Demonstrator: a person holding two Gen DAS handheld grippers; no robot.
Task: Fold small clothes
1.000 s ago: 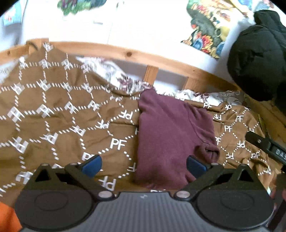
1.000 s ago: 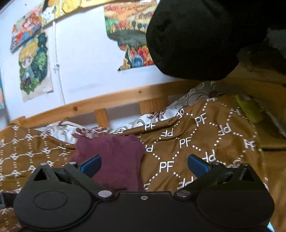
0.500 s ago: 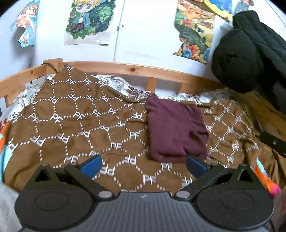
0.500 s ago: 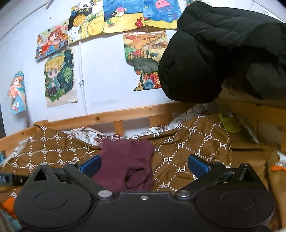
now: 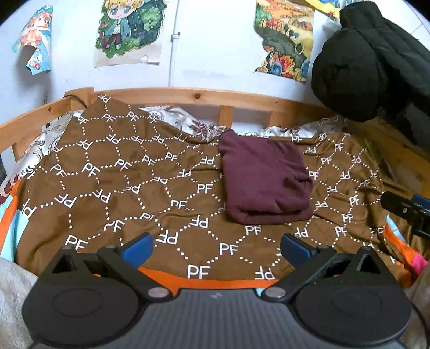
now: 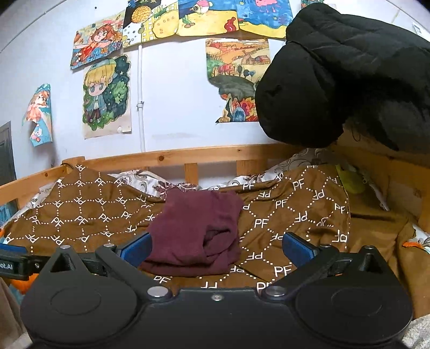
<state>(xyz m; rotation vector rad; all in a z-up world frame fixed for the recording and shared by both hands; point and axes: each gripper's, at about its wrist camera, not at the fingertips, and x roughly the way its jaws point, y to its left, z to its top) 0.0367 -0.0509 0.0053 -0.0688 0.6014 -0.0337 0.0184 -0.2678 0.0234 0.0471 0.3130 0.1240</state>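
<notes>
maroon garment (image 5: 264, 178): 1 | brown blanket (image 5: 129, 193): 1 | black jacket (image 5: 368, 59): 1 | grippers: 2, left gripper (image 5: 216, 248), right gripper (image 6: 215, 245)

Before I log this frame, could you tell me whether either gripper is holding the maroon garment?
No. The garment lies folded on the blanket, while the left gripper and right gripper are open and empty.

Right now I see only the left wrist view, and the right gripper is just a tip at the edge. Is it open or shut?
Observer: Open. In the right wrist view the right gripper has its fingers wide apart and holds nothing.
Operator: Where is the garment from there?
Observer: The garment lies folded ahead on the blanket, left of centre, nearer the left finger.
Operator: Is anything on the wall above my drawings?
Observer: Yes, a higher row, with a pineapple drawing in it.
</notes>
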